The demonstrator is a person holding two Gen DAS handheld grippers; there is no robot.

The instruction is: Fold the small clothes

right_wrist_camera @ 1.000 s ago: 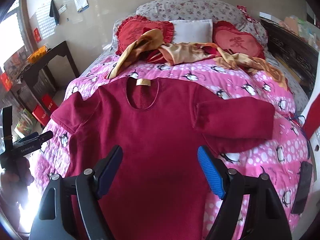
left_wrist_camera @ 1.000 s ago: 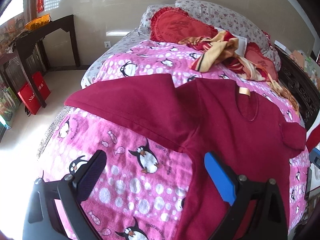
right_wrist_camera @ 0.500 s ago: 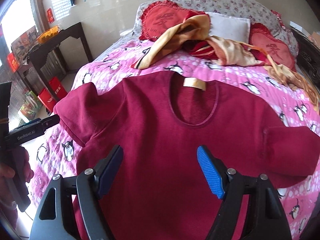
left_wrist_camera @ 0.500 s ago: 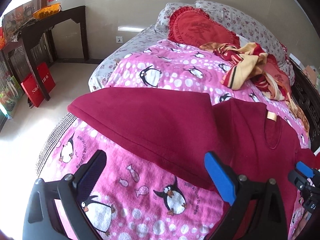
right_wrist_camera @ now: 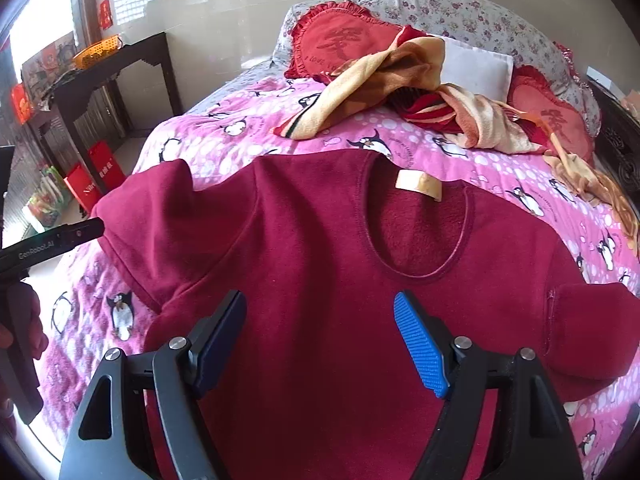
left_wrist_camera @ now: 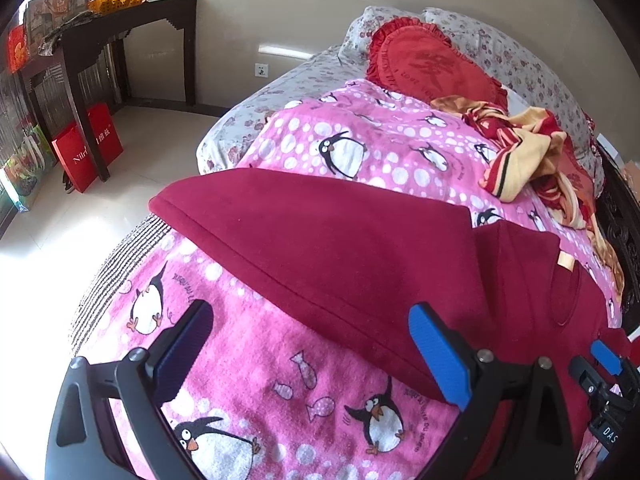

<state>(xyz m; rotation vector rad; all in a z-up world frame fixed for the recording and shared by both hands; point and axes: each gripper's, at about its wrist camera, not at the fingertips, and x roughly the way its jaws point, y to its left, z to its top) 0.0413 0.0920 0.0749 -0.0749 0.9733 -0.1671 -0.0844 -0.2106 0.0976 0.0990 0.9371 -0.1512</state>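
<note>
A dark red long-sleeved top (right_wrist_camera: 320, 264) lies flat, collar away from me, on a pink penguin blanket (right_wrist_camera: 224, 136). Its left sleeve (left_wrist_camera: 320, 240) stretches out toward the bed's left edge; its right sleeve (right_wrist_camera: 592, 332) is folded in at the right. My left gripper (left_wrist_camera: 312, 344) is open and empty, low over the blanket just below the left sleeve's hem. My right gripper (right_wrist_camera: 320, 332) is open and empty above the top's chest, below the collar with its tan label (right_wrist_camera: 418, 186). The right gripper also shows at the edge of the left wrist view (left_wrist_camera: 608, 364).
A crumpled tan and red cloth (right_wrist_camera: 400, 80) and red heart cushions (right_wrist_camera: 340, 44) lie near the headboard. A dark wooden table (left_wrist_camera: 132, 12) with an orange basket stands by the wall; red bags (left_wrist_camera: 86, 148) sit on the floor beside the bed.
Both grippers have moved closer to the top and toward the left. The left one now faces the sleeve hem, the right one sits nearer the collar. Both stay open.
</note>
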